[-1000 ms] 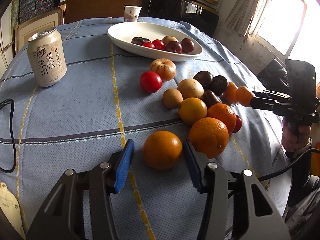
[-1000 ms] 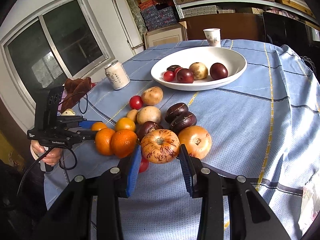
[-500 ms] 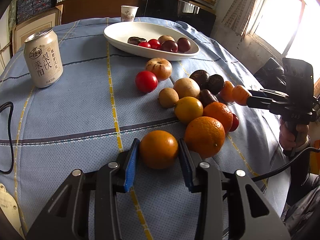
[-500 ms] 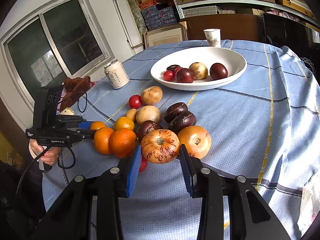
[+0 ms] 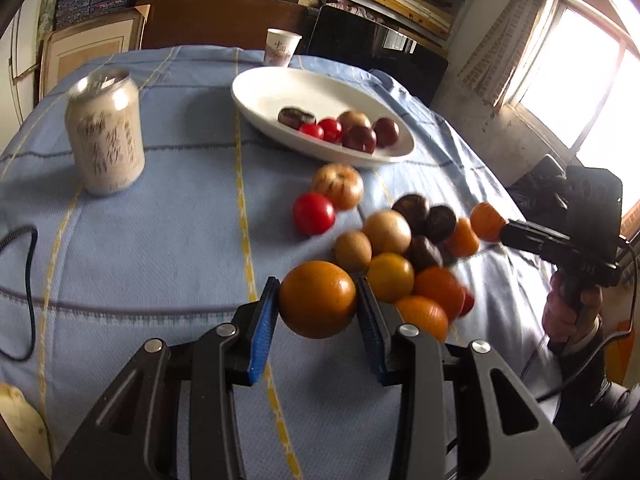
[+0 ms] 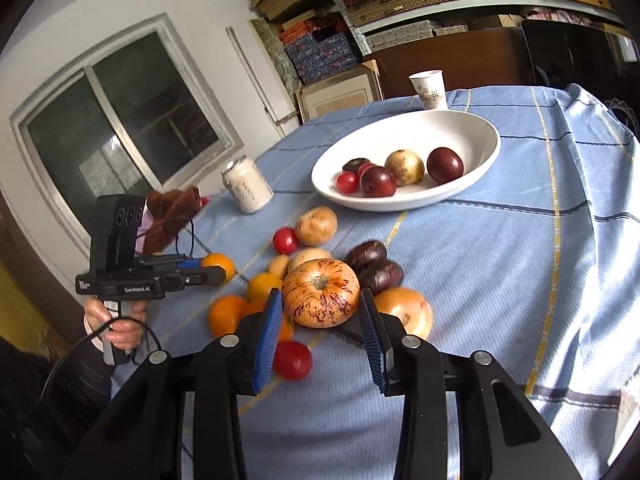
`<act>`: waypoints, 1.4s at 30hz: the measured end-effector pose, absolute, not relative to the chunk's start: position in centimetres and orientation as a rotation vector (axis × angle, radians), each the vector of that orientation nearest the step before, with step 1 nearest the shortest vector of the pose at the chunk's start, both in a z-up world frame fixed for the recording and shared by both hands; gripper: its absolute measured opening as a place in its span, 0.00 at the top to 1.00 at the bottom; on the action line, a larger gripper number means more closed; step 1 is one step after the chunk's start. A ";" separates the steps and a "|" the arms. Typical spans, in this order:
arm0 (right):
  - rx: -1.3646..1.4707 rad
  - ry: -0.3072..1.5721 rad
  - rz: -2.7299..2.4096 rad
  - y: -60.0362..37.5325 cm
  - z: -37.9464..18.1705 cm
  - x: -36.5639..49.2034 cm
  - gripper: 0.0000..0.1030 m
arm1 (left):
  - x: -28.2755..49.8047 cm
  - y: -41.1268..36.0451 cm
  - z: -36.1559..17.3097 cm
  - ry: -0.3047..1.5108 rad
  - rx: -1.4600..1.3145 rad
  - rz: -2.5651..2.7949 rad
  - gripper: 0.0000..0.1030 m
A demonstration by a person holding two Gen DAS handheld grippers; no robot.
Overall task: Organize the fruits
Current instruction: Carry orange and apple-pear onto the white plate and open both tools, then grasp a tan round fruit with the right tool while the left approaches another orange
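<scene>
My left gripper (image 5: 318, 302) is shut on an orange (image 5: 317, 299) and holds it above the blue tablecloth. It also shows in the right wrist view (image 6: 218, 266). My right gripper (image 6: 320, 314) is shut on a speckled orange-red fruit (image 6: 321, 293), lifted over the fruit pile. That fruit shows in the left wrist view (image 5: 486, 222). A white bowl (image 5: 260, 96) at the back holds several dark and red fruits. A loose pile of oranges (image 5: 438, 290), dark fruits and brown fruits lies between the grippers and the bowl.
A drink can (image 5: 105, 132) stands at the left. A paper cup (image 5: 282, 47) stands behind the bowl. A black cable (image 5: 24, 292) lies at the table's left edge. A red tomato (image 6: 292, 360) lies under my right gripper.
My left gripper closed on the orange and lifted it off the cloth. My right gripper rose with the speckled fruit. Both views are tilted and blurred from motion.
</scene>
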State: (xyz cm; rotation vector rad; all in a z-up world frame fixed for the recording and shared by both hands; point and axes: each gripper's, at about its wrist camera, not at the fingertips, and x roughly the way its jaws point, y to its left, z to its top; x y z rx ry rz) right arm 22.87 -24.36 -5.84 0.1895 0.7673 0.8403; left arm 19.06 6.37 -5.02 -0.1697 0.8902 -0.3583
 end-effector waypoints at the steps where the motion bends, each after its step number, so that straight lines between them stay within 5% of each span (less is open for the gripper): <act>1: 0.199 0.766 0.828 -24.2 -5.6 23.4 0.62 | 19.7 6.2 -4.3 0.879 -0.169 -0.358 0.63; 9: 0.228 0.699 0.682 -22.3 -4.2 29.5 0.62 | 26.8 3.6 -0.1 0.795 -0.072 -0.289 0.63; 21: 0.230 0.736 0.649 -21.8 -5.4 34.4 0.60 | 35.5 2.4 -2.3 0.857 -0.068 -0.221 0.63; 23: 0.229 0.735 0.648 -21.9 -5.5 34.5 0.55 | 36.0 2.2 -2.5 0.862 -0.063 -0.195 0.53; 24: 0.236 0.731 0.651 -22.0 -5.4 34.3 0.45 | 36.0 2.2 -2.5 0.859 -0.070 -0.177 0.29; 25: 0.237 0.726 0.654 -22.1 -5.3 34.1 0.42 | 35.7 2.4 -2.2 0.842 -0.085 -0.156 0.20; 32: 0.124 0.642 0.658 -22.8 -3.1 30.1 0.42 | 29.6 3.8 -0.5 0.737 -0.098 -0.133 0.11; 42: 0.002 0.697 0.619 -21.7 -4.7 25.4 0.27 | 22.8 7.2 -3.4 0.752 -0.206 -0.049 0.05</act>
